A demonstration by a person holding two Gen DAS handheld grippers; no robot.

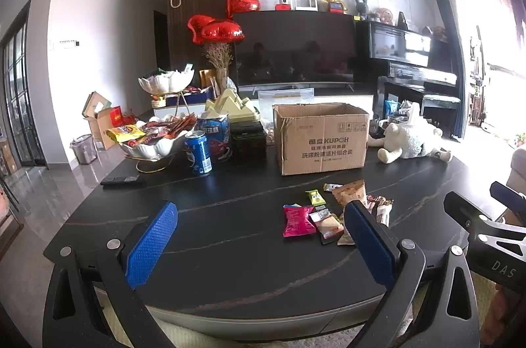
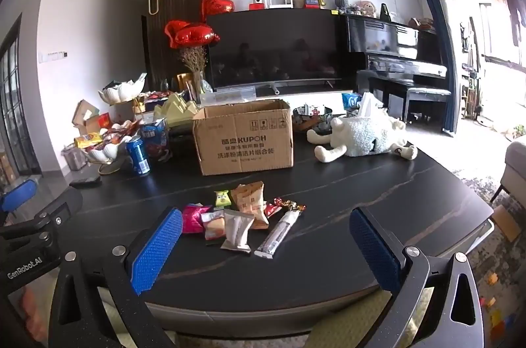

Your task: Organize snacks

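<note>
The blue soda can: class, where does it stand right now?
In both views the blue soda can stands upright at the table's left, between the white snack bowl and the cardboard box.

Loose snack packets (image 2: 243,219) lay flat in a small overlapping cluster on the dark bench (image 2: 361,183), just before an open cardboard box (image 2: 245,137): pink pouch (image 2: 192,218), green packet (image 2: 222,198), tan bag (image 2: 251,203), long silver bar wrapper (image 2: 279,233).

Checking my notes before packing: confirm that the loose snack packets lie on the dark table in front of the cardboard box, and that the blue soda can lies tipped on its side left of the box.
One detail is wrong: the blue soda can stands upright, not tipped. Both wrist views show it. The rest holds: the snack packets lie on the dark table in front of the cardboard box, and the can is to its left.
</note>
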